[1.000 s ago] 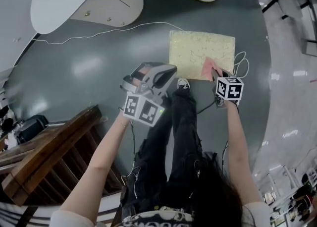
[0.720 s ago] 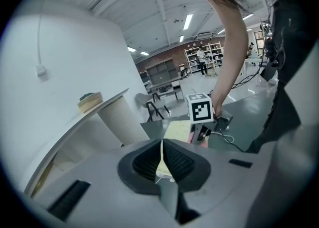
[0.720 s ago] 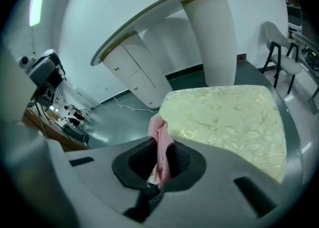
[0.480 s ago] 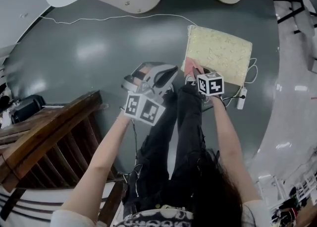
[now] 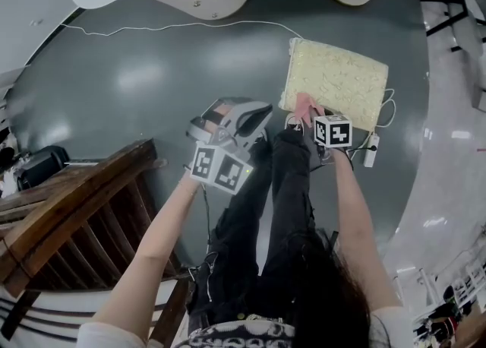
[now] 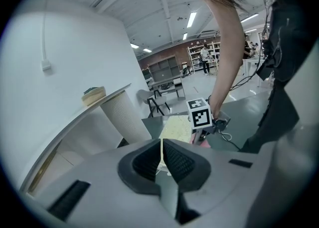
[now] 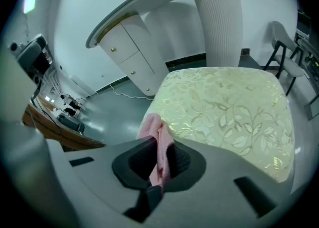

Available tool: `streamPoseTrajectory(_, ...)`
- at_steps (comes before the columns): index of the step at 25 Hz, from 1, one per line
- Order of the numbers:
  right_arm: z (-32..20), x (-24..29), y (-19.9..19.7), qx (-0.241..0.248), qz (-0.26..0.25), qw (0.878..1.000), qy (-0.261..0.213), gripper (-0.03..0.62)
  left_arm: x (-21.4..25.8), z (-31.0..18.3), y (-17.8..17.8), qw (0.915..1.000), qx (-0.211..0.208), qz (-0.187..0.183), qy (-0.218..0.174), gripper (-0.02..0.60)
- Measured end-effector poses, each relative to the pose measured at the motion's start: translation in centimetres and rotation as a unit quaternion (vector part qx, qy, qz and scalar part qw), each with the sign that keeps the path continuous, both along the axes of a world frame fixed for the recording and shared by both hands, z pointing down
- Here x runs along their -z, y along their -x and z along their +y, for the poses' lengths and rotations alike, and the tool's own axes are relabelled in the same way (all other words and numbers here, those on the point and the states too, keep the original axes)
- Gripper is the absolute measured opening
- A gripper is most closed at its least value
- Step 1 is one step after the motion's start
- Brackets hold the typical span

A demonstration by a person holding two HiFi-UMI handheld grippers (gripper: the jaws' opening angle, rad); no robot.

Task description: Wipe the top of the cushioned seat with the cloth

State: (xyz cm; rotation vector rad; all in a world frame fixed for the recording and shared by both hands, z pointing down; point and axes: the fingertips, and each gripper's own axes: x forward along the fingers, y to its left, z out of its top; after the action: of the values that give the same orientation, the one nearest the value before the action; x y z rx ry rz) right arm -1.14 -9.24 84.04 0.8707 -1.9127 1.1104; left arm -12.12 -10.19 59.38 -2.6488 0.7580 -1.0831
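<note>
— What is on the left?
— The left hand-held gripper point(image 6: 162, 152), held over the grey floor point(image 5: 137, 80) beside the person's legs point(image 5: 266, 210). Its jaws are clenched together with nothing between them.
— And further right?
— The right hand-held gripper point(image 7: 158, 161) is grasping a pink cloth point(image 7: 156, 140), pinched between its jaws. The cloth's free end sits at the near left corner of the cushioned seat point(image 7: 229, 107).
— Where is the seat?
— On the floor, just ahead of the legs. It is pale yellow with a leaf pattern, and a white ribbed pillar point(image 7: 217, 23) stands behind it.
</note>
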Motion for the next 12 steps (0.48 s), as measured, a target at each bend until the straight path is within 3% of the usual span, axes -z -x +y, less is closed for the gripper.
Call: streamPoseTrajectory(12,-0.2,0.1,-14.3,-0.127,0.059,0.99,0.007,0.011,0.1,-1.3,-8.3,0.997,-0.075,0.02,0.005,0.014)
